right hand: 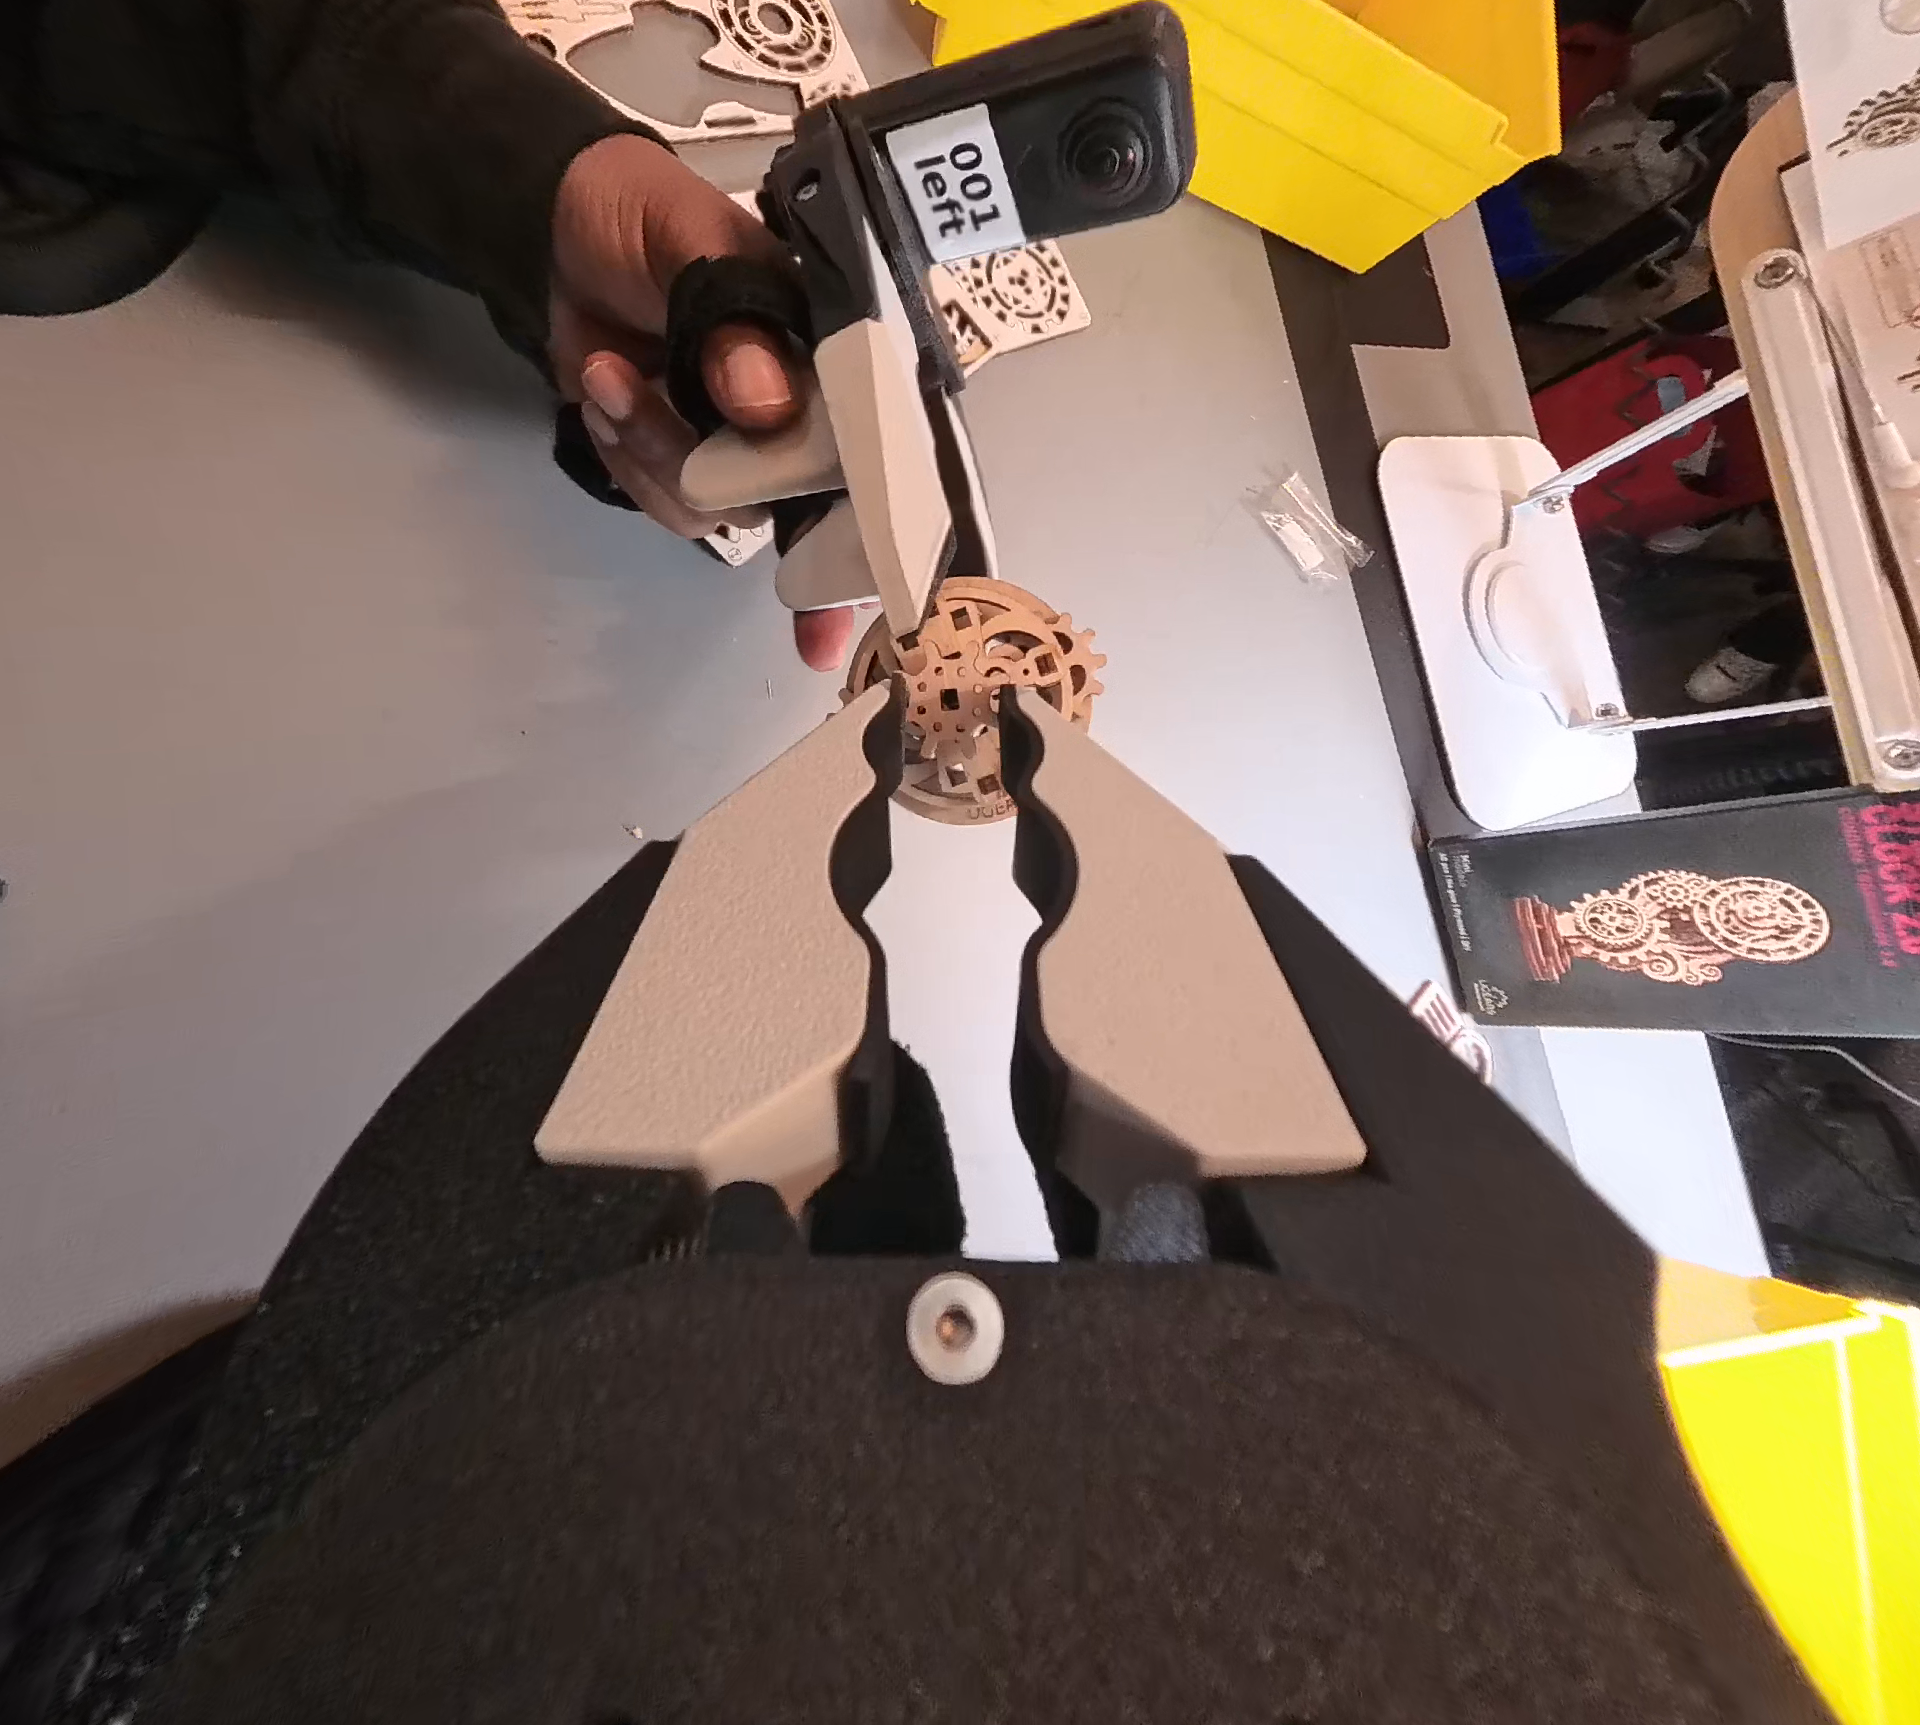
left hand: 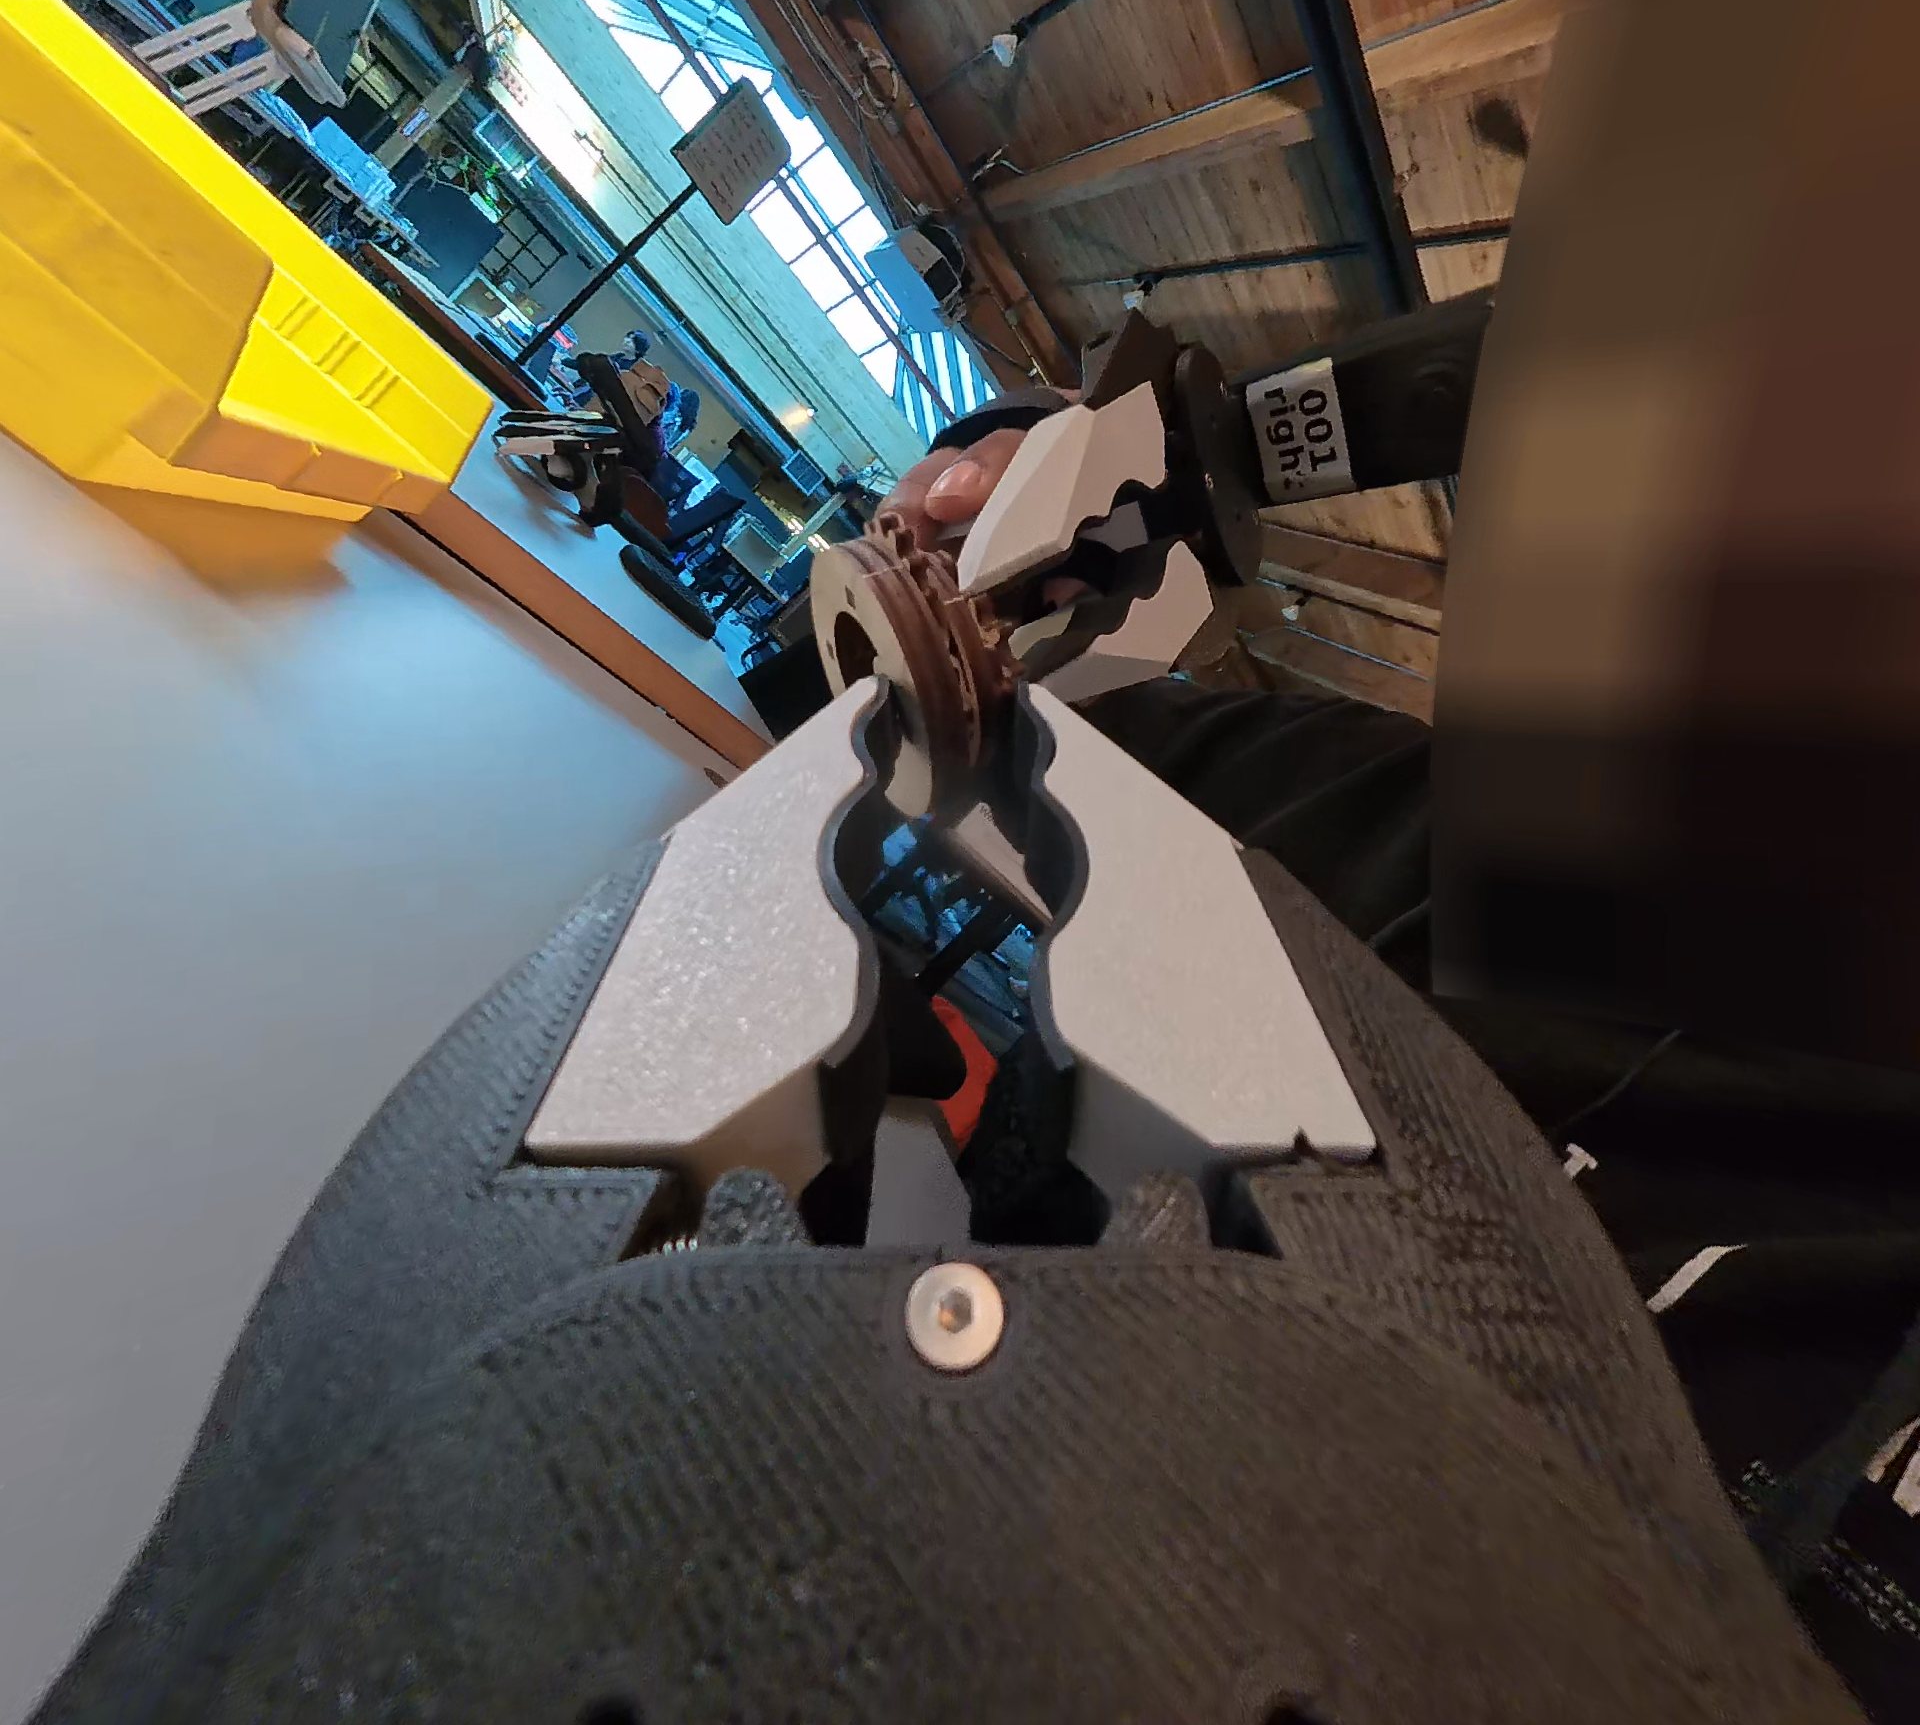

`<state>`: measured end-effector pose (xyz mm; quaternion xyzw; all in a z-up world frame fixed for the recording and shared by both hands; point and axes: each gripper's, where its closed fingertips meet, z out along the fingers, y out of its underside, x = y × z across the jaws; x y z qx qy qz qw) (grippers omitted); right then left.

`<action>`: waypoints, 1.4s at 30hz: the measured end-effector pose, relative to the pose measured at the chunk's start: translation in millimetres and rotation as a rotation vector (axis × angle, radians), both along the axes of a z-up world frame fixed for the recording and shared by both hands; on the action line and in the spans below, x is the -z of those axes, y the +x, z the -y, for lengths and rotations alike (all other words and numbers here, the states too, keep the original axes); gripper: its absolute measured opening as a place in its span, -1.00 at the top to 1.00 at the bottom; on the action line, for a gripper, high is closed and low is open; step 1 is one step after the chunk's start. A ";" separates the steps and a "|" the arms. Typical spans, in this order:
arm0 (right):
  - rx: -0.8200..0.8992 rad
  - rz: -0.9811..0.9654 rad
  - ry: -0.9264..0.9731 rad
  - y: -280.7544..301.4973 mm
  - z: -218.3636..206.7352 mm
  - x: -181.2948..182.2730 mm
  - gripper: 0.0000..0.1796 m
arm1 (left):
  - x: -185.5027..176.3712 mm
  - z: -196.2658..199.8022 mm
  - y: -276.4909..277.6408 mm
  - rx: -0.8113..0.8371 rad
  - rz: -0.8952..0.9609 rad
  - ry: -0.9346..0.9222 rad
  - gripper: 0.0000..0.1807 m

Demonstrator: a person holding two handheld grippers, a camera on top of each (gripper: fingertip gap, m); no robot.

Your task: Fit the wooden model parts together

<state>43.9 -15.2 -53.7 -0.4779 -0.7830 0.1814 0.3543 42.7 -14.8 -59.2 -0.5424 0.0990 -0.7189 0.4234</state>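
Right claw (right hand: 945,719) sits nearest in its own view, fingers closed round the wooden gear assembly (right hand: 971,699), gripping it at the tips. The assembly is held up above the grey table (right hand: 260,636), not resting on it. Left claw (right hand: 914,626) comes in from above and clamps the same assembly on its upper edge; in the left wrist view the left claw (left hand: 940,719) is closed across the stacked discs edge-on, the right claw (left hand: 987,605) meeting the assembly (left hand: 909,636) from the far side.

Progress, as a judgement: several layers and small cogs are already stacked into one round unit, so the work is partway. The sheets still on the table say plenty is left (how many pieces, can't tell). Current step looks like seating or aligning a piece on the stack; which piece is unclear, too small.

Beyond the claws: a punched-out wooden parts sheet (right hand: 665,23) lies on the table past the person's dark sleeve (right hand: 208,44), another sheet (right hand: 1018,293) partly hidden behind the left gripper. A small clear bag (right hand: 1304,527) lies right of the assembly. Yellow bins (right hand: 1247,13) stand at the far table edge.

Writing: both grippers carry white stickers with print; the black kit box (right hand: 1704,927) at right bears a gear-model picture and lettering; paper instructions (right hand: 1860,106) are farther right. Not transcribed.
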 end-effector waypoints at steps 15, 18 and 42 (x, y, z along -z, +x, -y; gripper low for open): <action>0.001 0.003 0.024 -1.2 -2.9 2.4 0.83 | 2.2 -4.1 -0.4 -0.030 -0.032 -0.015 0.79; 0.005 0.000 0.025 -1.5 -4.8 1.5 0.83 | 2.1 -4.2 -0.5 -0.034 -0.035 -0.012 0.79; 0.002 -0.001 0.006 -1.0 -0.7 -2.0 0.83 | -2.3 1.1 -0.1 -0.009 0.012 0.007 0.78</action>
